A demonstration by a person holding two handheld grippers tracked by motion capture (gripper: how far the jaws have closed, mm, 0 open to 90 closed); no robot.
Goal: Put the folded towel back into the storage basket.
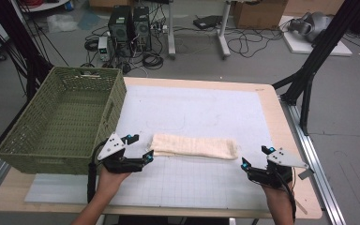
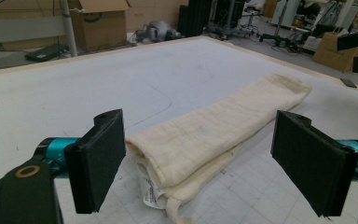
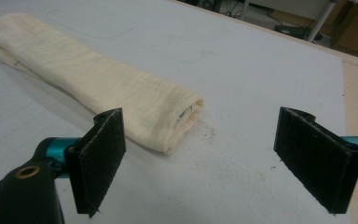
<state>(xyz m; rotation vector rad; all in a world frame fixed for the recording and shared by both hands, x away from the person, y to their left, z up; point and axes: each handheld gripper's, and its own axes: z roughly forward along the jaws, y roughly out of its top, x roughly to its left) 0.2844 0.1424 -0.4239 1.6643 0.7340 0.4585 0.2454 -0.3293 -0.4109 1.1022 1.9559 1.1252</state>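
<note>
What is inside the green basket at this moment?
The green basket looks empty: the high view shows bare woven floor and walls. The strip of floor just behind its near wall is hidden from this angle.

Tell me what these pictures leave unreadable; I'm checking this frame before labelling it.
- Printed white care tag under the folded cream cloth: left gripper view, text too small and partly tucked beneath the fold.
- Near inner floor of the green woven basket: high view, hidden by its front wall.
- Inner layers at the cloth's right end: right gripper view, shadowed inside the fold.
- Person's forearms: high view, cut off by the bottom edge.
</note>
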